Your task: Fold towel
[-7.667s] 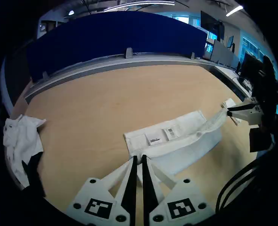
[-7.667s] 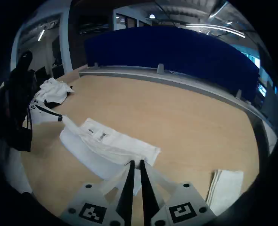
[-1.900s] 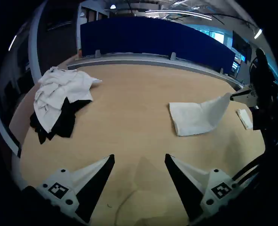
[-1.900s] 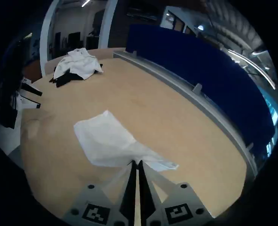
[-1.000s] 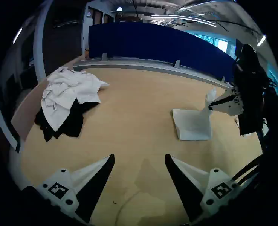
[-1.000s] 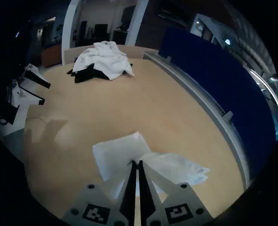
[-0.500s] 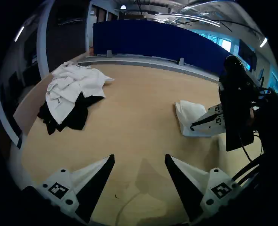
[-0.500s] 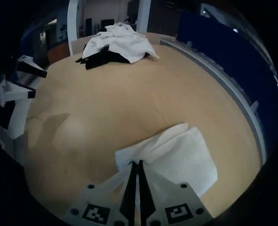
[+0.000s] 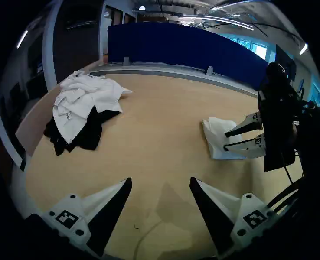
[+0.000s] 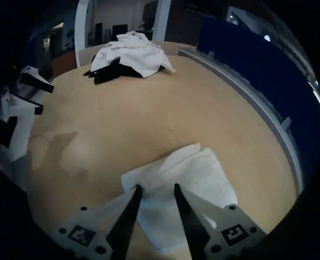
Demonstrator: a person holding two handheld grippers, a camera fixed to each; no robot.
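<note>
A white towel (image 10: 190, 173) lies folded into a small rectangle on the wooden table (image 10: 129, 121), just beyond my right gripper (image 10: 157, 187). That gripper is open, its fingertips resting over the towel's near edge with nothing held. In the left gripper view the same towel (image 9: 216, 132) lies at mid-right, with the right gripper (image 9: 225, 142) open over its right edge and a dark-sleeved hand behind it. My left gripper (image 9: 160, 180) hangs wide open and empty above bare table, well short of the towel. It also appears far left in the right gripper view (image 10: 47, 101).
A heap of white and black clothes (image 9: 84, 104) lies at the table's far left corner, the same clothes heap (image 10: 129, 54) at the top of the right gripper view. A blue partition (image 9: 181, 43) runs along the table's back edge.
My right gripper has opened and let go of the towel, whose lifted end now lies flat on the rest. The left gripper has stayed open and nearly still.
</note>
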